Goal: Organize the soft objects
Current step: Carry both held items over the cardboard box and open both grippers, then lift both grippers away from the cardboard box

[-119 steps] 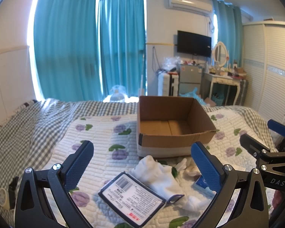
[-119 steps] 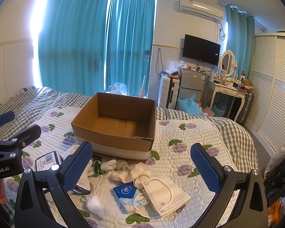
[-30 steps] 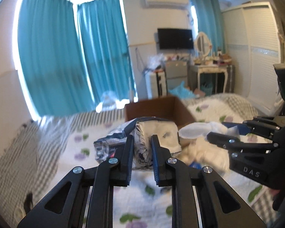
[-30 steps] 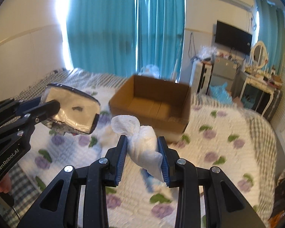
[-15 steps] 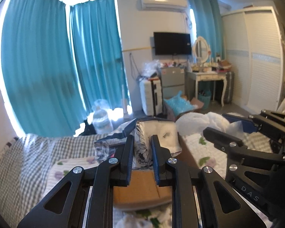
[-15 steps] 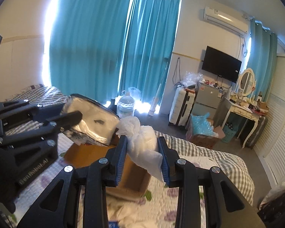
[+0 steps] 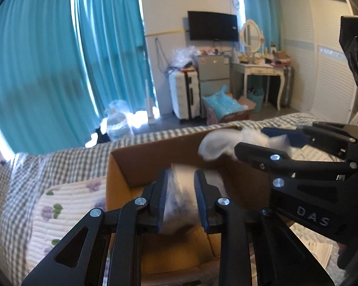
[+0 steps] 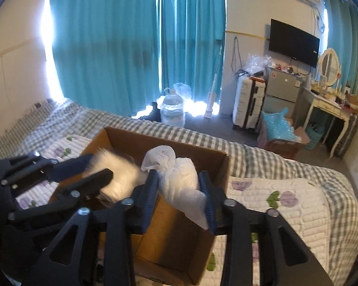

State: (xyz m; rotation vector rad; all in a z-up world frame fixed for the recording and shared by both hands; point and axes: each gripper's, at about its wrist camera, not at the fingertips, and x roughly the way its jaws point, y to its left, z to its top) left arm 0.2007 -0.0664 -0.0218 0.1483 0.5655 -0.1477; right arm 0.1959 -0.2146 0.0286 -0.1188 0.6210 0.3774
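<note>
Cardboard box (image 8: 217,174): matt brown corrugated paper, raw edges. Left tongs (image 7: 180,197) and right tongs (image 8: 179,195): matt black plastic frames, shiny metal screw heads, blue ribbed rubber-like pads. White sock (image 8: 179,178) in right tongs: soft knit cloth, slightly fuzzy. Wet-wipe pack (image 7: 179,200) in left tongs: glossy plastic film, blurred. Quilt (image 8: 293,205): white padded cloth, stitched ridges, printed flowers. Checked sheet (image 8: 262,157) at bed's far edge: thin woven cloth. Curtains (image 8: 131,47): smooth teal fabric.
</note>
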